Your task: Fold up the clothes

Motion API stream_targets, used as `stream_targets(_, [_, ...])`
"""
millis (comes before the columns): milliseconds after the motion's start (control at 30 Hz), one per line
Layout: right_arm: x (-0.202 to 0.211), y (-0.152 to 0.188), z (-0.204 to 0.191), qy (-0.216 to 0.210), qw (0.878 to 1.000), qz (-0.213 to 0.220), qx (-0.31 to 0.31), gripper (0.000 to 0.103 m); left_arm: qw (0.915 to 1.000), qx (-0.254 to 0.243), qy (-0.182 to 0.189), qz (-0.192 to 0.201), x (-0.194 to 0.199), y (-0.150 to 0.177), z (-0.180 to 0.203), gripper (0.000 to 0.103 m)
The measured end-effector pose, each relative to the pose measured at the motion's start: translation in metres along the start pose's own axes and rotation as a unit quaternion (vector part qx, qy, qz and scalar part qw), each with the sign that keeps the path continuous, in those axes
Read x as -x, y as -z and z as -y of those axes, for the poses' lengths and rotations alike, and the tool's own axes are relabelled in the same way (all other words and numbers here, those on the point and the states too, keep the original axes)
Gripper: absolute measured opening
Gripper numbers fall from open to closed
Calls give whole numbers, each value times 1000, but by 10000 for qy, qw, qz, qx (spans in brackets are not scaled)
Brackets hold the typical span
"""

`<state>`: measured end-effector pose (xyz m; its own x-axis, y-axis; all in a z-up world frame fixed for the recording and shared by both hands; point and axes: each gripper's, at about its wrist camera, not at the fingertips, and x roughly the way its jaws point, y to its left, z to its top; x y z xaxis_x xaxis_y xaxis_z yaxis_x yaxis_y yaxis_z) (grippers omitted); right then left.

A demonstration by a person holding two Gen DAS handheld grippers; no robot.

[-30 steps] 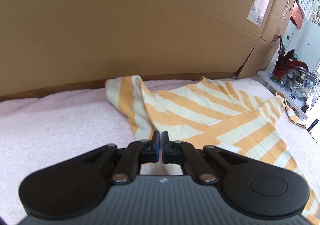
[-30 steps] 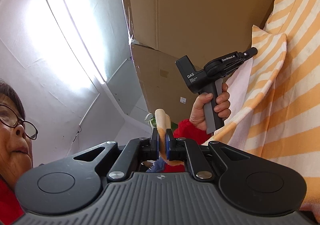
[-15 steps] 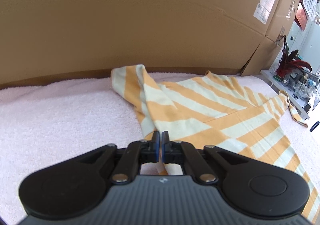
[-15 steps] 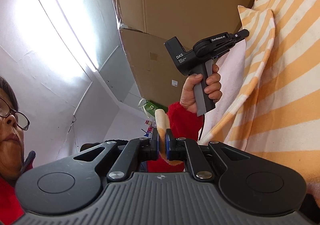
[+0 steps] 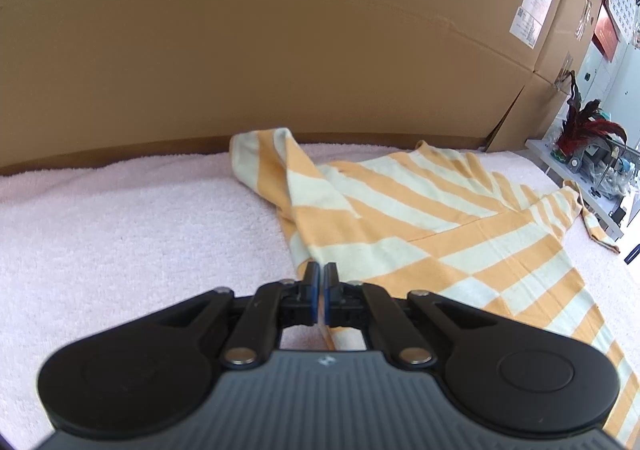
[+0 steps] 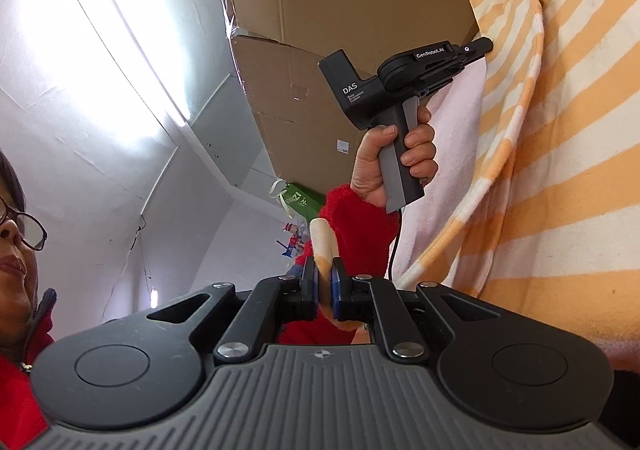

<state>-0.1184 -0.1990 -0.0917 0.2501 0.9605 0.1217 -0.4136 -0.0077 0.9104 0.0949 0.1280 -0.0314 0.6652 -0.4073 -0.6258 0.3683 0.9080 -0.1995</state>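
An orange-and-cream striped garment (image 5: 420, 218) lies spread on the pink towel surface (image 5: 120, 234). One sleeve (image 5: 264, 158) reaches toward the cardboard wall. My left gripper (image 5: 320, 274) is shut, with the garment's near edge pinched between its pads. In the right wrist view that left gripper (image 6: 486, 44) sits in a hand (image 6: 400, 154) with a red sleeve, its tip against the striped cloth (image 6: 560, 170). My right gripper (image 6: 325, 274) is shut on a folded strip of the same fabric (image 6: 322, 242), which sticks out past the pads.
Large cardboard boxes (image 5: 280, 42) wall off the far side of the towel. A white shelf with red feathers and clutter (image 5: 588, 142) stands at the right. In the right wrist view a person in a red top (image 6: 16, 382) is at the left edge.
The right wrist view has tilted a little, so the left gripper and hand sit higher in its frame. Both grippers keep their hold on the fabric. The left wrist view barely changes.
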Motion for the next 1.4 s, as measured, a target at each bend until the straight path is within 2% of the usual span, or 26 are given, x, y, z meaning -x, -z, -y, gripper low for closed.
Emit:
stream_targets(200, [-4,4,1,-102,9999,-109,41,8,9999,-62,-80,-8,-1,1,0,0])
stream_targets(467, [-2,6,2,261,9993,-230,97,8,9999,-21,-104,-58,-5,7,0,0])
stream_targets(700, [-9,9,1,608,9963,-548,263,9,9998,-98,-148,-21,-5,7,2,0])
stream_targets(1033, [-23,20,-17,1450,9753,-1254,1094,13,9997,-165,-181,7,-8,10,5,0])
stream_targets(1100, [-26,22,-17,1604,9701,-1408,1154,18,9997,-167,-181,17,-7,11,5,0])
stream_targets(1400, [-33,27,-16,2011,9546,-1644,1457,16,9997,-171,-188,72,-5,11,5,0])
